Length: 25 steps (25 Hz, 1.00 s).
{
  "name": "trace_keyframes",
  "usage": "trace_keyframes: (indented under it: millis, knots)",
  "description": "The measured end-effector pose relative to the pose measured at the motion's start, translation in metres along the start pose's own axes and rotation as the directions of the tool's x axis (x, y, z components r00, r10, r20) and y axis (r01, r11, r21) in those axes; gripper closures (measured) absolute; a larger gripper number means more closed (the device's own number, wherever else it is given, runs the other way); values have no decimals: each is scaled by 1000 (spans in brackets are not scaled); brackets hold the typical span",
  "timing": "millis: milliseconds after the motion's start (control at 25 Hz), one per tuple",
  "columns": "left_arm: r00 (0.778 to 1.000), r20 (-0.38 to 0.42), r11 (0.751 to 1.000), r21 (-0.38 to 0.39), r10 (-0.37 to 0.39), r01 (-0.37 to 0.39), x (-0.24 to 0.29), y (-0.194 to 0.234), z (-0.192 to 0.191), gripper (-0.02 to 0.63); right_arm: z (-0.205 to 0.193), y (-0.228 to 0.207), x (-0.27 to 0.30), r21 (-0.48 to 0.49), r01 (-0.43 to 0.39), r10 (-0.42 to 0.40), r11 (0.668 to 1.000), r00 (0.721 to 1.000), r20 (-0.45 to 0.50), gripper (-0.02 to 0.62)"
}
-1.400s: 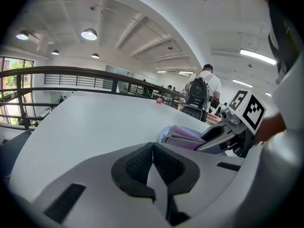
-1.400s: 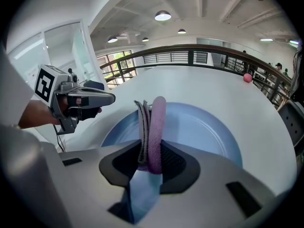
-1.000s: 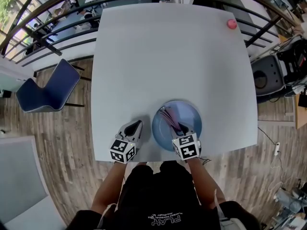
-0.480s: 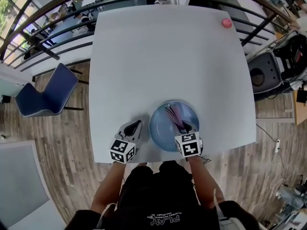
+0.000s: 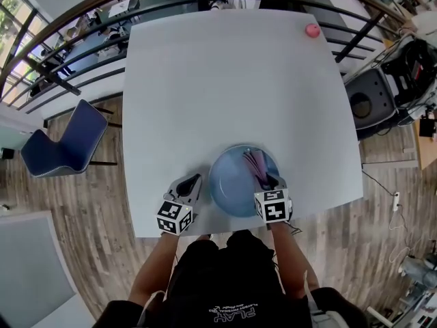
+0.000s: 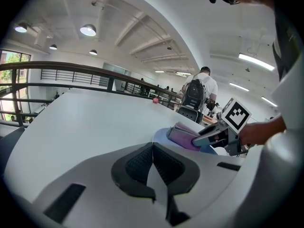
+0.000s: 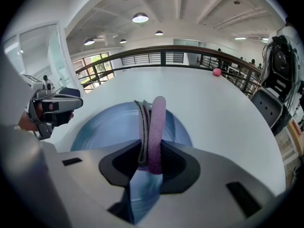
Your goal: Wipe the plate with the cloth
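A round blue plate lies on the white table near its front edge. A folded purple cloth rests on the plate's right half, and my right gripper is shut on its near end. In the right gripper view the cloth stands on edge between the jaws, over the plate. My left gripper sits on the table just left of the plate, shut with nothing in it. The left gripper view shows its closed jaws, the cloth and the plate to their right.
A small pink ball lies at the table's far right corner. A blue chair stands on the wooden floor to the left. Dark railings run behind the table, and black equipment stands at the right.
My right gripper has dragged the cloth from the plate's middle toward its right side. The left gripper has stayed in place beside the plate.
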<state>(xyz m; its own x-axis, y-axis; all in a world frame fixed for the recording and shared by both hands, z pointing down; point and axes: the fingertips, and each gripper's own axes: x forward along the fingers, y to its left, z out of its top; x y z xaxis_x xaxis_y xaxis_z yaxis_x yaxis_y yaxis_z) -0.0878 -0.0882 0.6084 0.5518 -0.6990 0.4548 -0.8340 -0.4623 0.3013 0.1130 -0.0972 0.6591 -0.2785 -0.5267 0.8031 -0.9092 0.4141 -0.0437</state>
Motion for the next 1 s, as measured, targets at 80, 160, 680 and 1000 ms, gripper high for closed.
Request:
trace_keyframes:
  millis: [80, 160, 680, 1000]
  knots:
    - [1000, -9, 1000, 22, -3, 3, 2, -3, 0, 592, -2, -7, -2, 15, 12, -12, 1000, 1000, -3, 486]
    - [1000, -31, 994, 105, -4, 7, 3, -9, -1, 592, -3, -10, -3, 23, 18, -18, 1000, 1000, -4, 486]
    - [1000, -2, 995, 95, -5, 5, -1, -7, 10, 592, 12, 35, -13, -33, -39, 41, 999, 998, 53, 486]
    - [999, 29, 999, -28, -14, 15, -21, -1, 6, 592, 8, 83, -11, -86, -121, 123, 989, 992, 28, 485]
